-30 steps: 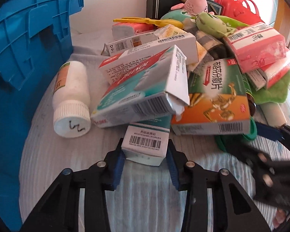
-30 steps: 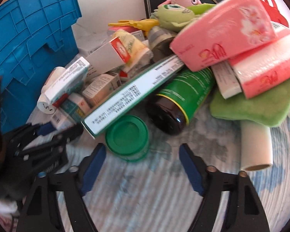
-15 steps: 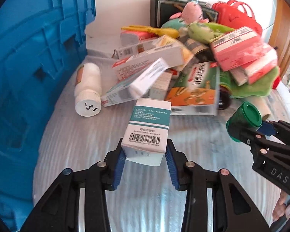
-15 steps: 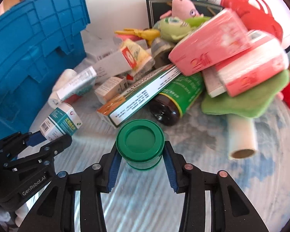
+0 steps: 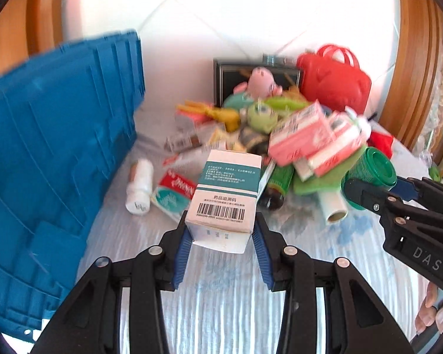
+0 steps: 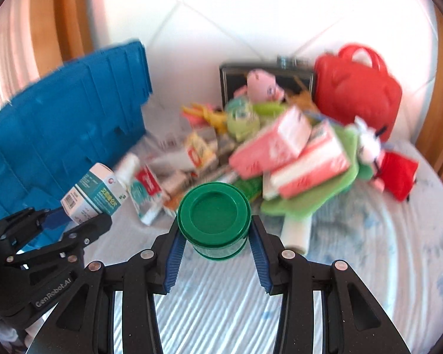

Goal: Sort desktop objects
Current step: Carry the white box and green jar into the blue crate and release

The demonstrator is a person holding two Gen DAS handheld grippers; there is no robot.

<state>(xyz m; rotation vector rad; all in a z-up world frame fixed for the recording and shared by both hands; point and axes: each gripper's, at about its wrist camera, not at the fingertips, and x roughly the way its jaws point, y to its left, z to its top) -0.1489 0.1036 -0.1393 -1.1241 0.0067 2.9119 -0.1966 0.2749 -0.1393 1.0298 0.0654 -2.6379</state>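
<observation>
Gripping a teal-and-white medicine box (image 5: 226, 197) between its blue pads, the left tool (image 5: 223, 236) holds it barcode-up above the pale striped cloth (image 5: 221, 309) covering the surface, clear of the heap behind. Over in the right wrist view, the right tool (image 6: 214, 237) is clamped on a green screw-lid jar (image 6: 214, 218), lid facing the camera, both pads pressing its sides, and the jar hangs free above the cloth too. Each tool shows in the other's view: the jar-carrying one at the right edge of the left view, the box-carrying one at the lower left of the right view, well apart.

Behind them the pile sits blurred: pink tissue packs (image 6: 280, 144) stacked on a green felt piece (image 6: 298, 203), a white bottle (image 5: 138, 187) lying on its side near the blue crate (image 5: 53, 147), a red-and-teal carton (image 5: 174, 193) just beside that bottle, a dark green-labelled bottle (image 5: 276, 187), a cardboard roll (image 5: 332, 205), a pink plush (image 6: 261, 85), a green plush (image 6: 242, 118) and a red toy bag (image 6: 357, 91) at the back. Fingertips (image 5: 431, 315) peek in at the lower right of the left view.
</observation>
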